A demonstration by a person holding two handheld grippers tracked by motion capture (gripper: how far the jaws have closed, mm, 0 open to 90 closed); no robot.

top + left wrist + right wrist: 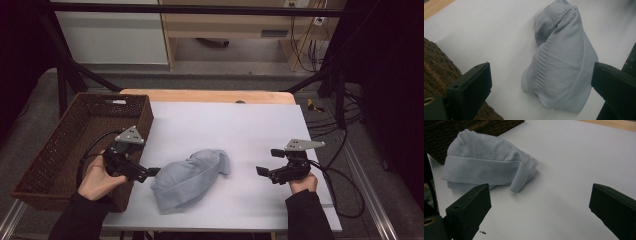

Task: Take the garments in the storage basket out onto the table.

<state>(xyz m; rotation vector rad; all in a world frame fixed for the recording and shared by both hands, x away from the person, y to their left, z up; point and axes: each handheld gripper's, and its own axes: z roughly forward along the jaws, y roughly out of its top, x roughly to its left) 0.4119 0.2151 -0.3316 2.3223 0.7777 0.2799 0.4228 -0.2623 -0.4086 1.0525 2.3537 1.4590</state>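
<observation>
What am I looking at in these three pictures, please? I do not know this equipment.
A person holds two hand tools, each with two black jaws. The high view looks down on the table: the left gripper is beside a light blue cloth, the right gripper is farther from it. The other two pictures come from cameras riding on each gripper, looking between its jaws. Both grippers are open and hold nothing. A brown wicker basket stands at the left, on the white sheet.

The cloth (192, 177) lies on the tabletop (250, 125) near its front edge, about midway between the left and right edges. The basket (85, 145) sits at the left edge, beside the cloth. The left gripper (150, 172) is between basket and cloth; the right gripper (265, 162) is well apart, toward the right edge.
</observation>
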